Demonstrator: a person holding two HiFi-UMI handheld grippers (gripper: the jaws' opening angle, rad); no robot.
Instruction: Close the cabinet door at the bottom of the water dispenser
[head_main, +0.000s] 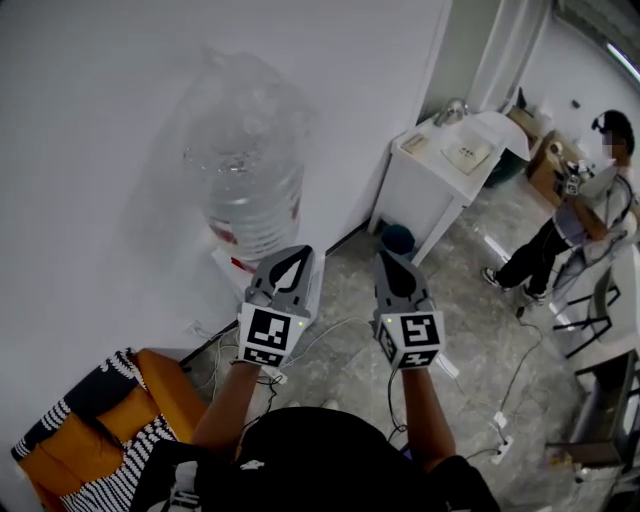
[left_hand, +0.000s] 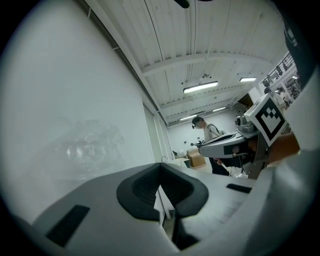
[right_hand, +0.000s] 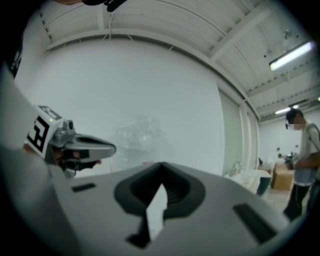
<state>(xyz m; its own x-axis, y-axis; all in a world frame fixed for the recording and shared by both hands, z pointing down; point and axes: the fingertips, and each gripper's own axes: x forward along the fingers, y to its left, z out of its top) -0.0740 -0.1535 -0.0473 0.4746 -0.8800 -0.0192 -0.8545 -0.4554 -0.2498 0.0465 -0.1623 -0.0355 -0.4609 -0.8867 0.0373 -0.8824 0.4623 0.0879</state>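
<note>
Where the left tongs (head_main: 296, 256) hover, the water dispenser (head_main: 250, 205) stands — just beyond.

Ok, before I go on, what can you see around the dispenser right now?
water bottle: one, clear, on top of the dispenser, against the white wall
water dispenser: one, white, mostly hidden behind the left gripper; bottom door not in view
table: one, white, further along the wall to the right, papers on top
round object: one, dark blue, on the floor under the table
cushions: orange and black-and-white striped, lower left
cables: several, on the grey floor
power strip: one, white, floor at right
bystander: one, standing far right
left gripper: grey, jaws together, empty
right gripper: grey, jaws together, empty
</note>
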